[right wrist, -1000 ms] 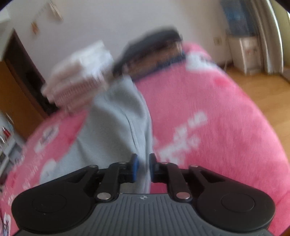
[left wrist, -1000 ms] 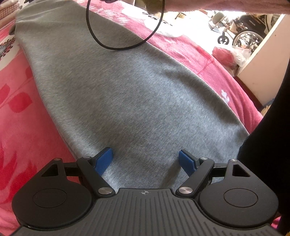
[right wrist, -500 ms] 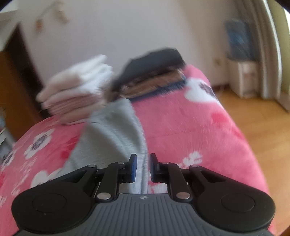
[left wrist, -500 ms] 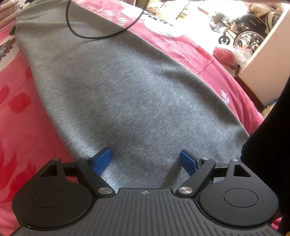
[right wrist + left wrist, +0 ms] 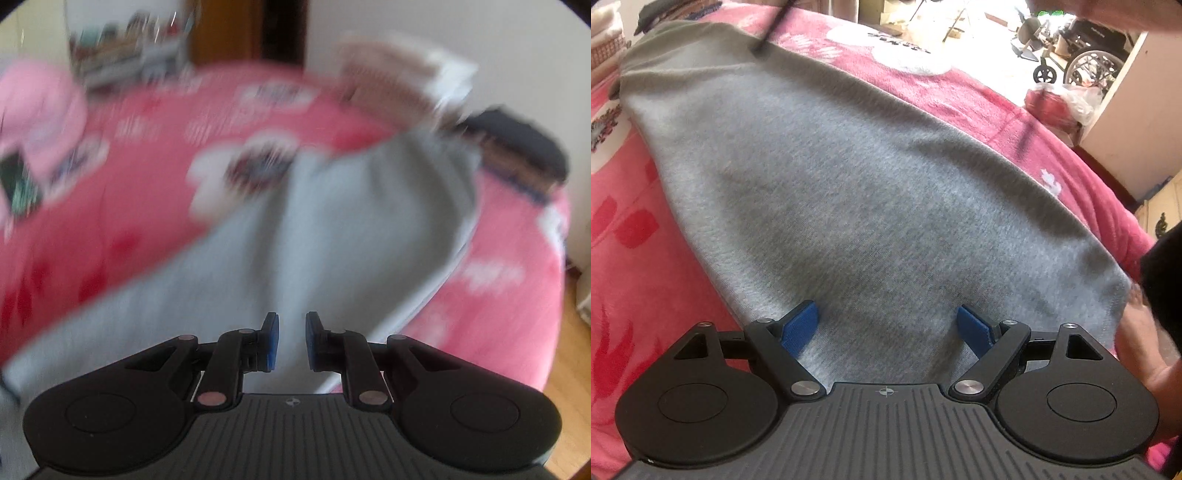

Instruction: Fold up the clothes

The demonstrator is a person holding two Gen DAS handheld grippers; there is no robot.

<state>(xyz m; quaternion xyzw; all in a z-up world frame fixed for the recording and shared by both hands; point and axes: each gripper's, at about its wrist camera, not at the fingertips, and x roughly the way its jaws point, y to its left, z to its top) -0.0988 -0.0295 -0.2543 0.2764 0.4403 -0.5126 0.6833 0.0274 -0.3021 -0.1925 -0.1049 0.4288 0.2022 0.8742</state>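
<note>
A grey sweatshirt-like garment (image 5: 849,177) lies spread flat on a pink flowered blanket (image 5: 624,229). My left gripper (image 5: 888,326) is open wide, its blue pads resting low over the garment's near end, holding nothing. In the blurred right wrist view the same grey garment (image 5: 332,229) stretches away over the blanket. My right gripper (image 5: 291,341) hovers above it with a narrow gap between its blue pads and nothing between them.
Stacks of folded clothes, a white one (image 5: 399,74) and a dark one (image 5: 517,147), sit at the bed's far end. A pink item (image 5: 40,110) lies far left. A black cable (image 5: 772,27) hangs over the garment. A wheelchair (image 5: 1089,66) and wooden floor (image 5: 569,406) lie beyond the bed.
The right gripper has swung left and let go of the garment's edge, its pads now slightly apart. The black cable moved away up the garment. The left gripper stayed put.
</note>
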